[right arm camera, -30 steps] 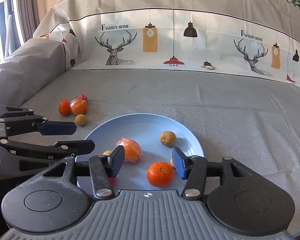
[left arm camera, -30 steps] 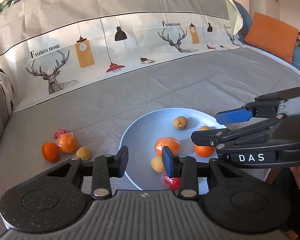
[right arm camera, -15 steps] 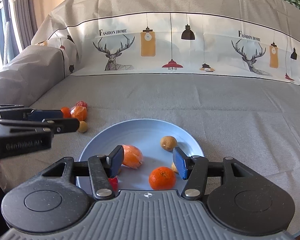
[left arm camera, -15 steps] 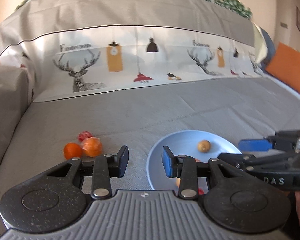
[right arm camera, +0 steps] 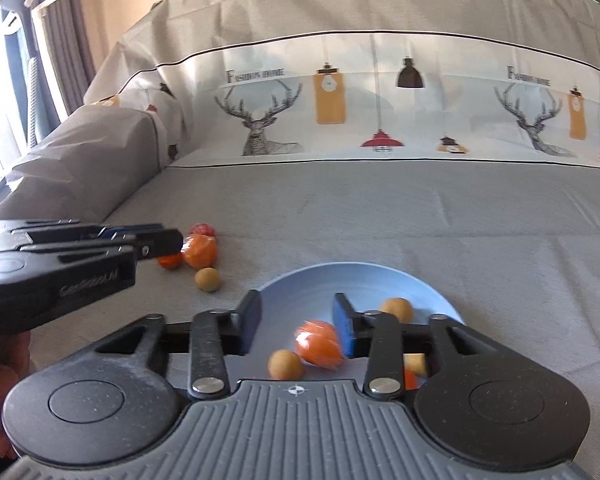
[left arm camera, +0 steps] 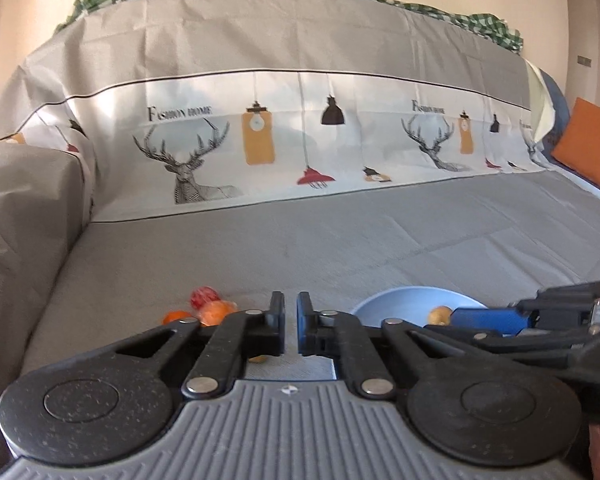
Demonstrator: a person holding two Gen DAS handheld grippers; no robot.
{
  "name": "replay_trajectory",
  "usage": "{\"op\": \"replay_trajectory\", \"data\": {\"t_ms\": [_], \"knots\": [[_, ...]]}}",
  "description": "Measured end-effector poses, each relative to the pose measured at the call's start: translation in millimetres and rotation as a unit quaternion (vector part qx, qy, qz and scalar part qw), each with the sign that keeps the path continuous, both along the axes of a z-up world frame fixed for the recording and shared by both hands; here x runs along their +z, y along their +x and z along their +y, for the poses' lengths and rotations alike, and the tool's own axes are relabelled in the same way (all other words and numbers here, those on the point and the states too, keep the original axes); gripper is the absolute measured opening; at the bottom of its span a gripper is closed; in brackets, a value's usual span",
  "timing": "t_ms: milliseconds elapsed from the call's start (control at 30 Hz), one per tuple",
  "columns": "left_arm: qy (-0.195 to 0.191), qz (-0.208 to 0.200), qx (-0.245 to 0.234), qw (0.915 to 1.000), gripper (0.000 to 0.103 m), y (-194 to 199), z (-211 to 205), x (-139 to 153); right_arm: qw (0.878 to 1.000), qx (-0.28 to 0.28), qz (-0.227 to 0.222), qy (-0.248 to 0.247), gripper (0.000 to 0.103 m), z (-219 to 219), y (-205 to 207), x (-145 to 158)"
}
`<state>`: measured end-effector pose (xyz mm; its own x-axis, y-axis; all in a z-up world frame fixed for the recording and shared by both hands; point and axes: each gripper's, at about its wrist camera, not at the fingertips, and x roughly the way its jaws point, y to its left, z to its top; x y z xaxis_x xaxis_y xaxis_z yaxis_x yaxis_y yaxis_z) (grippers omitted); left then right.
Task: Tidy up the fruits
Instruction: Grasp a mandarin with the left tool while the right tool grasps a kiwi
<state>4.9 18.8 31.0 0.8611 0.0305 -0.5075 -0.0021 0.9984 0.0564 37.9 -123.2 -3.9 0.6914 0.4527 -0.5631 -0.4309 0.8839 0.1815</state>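
hovering over the grey sofa cover [left arm camera: 340, 240], the left gripper [left arm camera: 290, 326] has its fingers [left arm camera: 277, 322] pulled together w/ only a thin slit between the pads, nothing in there; they've just been closing. just past the left fingertip sit the loose fruits: a red one in wrap [left arm camera: 202, 297], a wrapped orange one [left arm camera: 216, 312] touching it, and a bare orange [left arm camera: 176, 316] beside that, partly hidden by the gripper linkage. a bit of a tan fruit [left arm camera: 258, 358] peeks out under the left finger. off to the right of the fingers is the blue plate [left arm camera: 400, 300], half covered by the other gripper's black arm.

right gripper [right arm camera: 298, 324] is over the near part of the plate [right arm camera: 360, 276]. its jaws have just been closing too, but a gap remains, pads not pressing on anything. a blurred wrapped orange [right arm camera: 319, 344] lies on the plate below the gap, up against the right pad [right arm camera: 343, 330] in the view; can't tell if it actually touches. a tan round fruit [right arm camera: 286, 364] sits nearer the gripper body, another tan one [right arm camera: 396, 309] beyond the right finger, and more fruit shows through the right linkage, too hidden to name.

left of the right gripper's fingers, off the plate: small tan fruit [right arm camera: 208, 279], wrapped orange [right arm camera: 199, 251], red one behind it. a hand [right arm camera: 0, 380] grips the left tool at the frame edge.
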Motion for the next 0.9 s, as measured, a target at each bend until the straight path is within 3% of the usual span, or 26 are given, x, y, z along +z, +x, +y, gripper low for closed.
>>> {"op": "replay_trajectory", "data": {"t_ms": [33,233,300,433,500,567,633,700,800,900], "knots": [[0.006,-0.002,0.003,1.0000,0.005,0,1,1,1.000,0.004,0.000,0.001,0.027,4,1,0],[0.088,0.012,0.013,0.9960,0.006,16,10,14,1.000,0.021,-0.004,0.006,0.025,30,5,3],[0.084,0.014,0.025,0.9960,0.006,26,24,15,1.000,0.028,-0.003,0.008,0.025,39,7,3],[0.045,0.016,0.075,0.9961,0.006,36,63,-3,0.999,0.039,-0.002,0.006,0.025,56,11,3],[-0.005,0.059,0.108,0.9924,0.006,43,85,-12,0.999,0.042,0.001,0.005,0.025,62,14,1],[-0.061,0.050,0.129,0.9886,0.006,44,106,-12,0.999,0.044,0.005,0.004,0.025,69,17,-2],[-0.101,0.067,0.140,0.9827,0.006,48,120,-17,0.999,0.045,0.012,0.003,0.025,75,21,-6],[-0.123,0.077,0.144,0.9788,0.006,52,127,-21,0.999,0.043,0.021,0.003,0.025,81,27,-10],[-0.142,0.088,0.147,0.9749,0.014,58,133,-27,0.999,0.038,0.032,0.003,0.025,92,36,-16],[-0.157,0.094,0.148,0.9719,0.028,61,134,-33,0.999,0.030,0.039,-0.003,0.027,104,45,-21]]}}
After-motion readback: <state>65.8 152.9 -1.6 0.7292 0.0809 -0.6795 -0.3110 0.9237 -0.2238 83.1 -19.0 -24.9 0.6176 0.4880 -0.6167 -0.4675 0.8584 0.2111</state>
